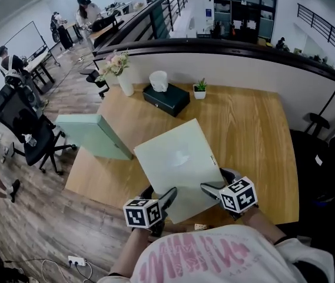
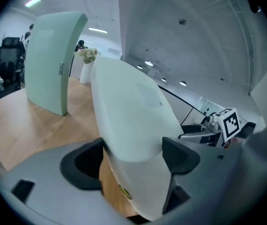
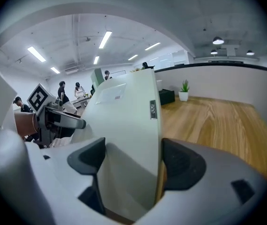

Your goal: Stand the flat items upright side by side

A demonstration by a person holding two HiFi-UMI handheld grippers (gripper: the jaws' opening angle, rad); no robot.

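Gripping the flat box (image 1: 178, 161) at its two near corners, both tools are closed on it: the left gripper (image 2: 133, 156) has its jaws pressed on one lower corner, and the right gripper (image 3: 131, 161) pinches the other corner across the thin edge. In the head view the flat box is in the lower middle of the frame, lifted and tilted above the near edge of the table (image 1: 255, 134) — whether any part touches the wood I cannot tell. The upright box (image 1: 93, 135), of the same pale green, stands on its edge at the left of the frame, well apart. I judge the flat box to be stiff and rather light, because it shows no bending when held only at the corners. Its surface looks smooth, so it may slip or swing between the pads. A hold at the corners gives good control of the tilt — for setting it beside the upright box, both grips are probably needed until the bottom edge sits fully on the table, since a thin box on edge can tip easily.
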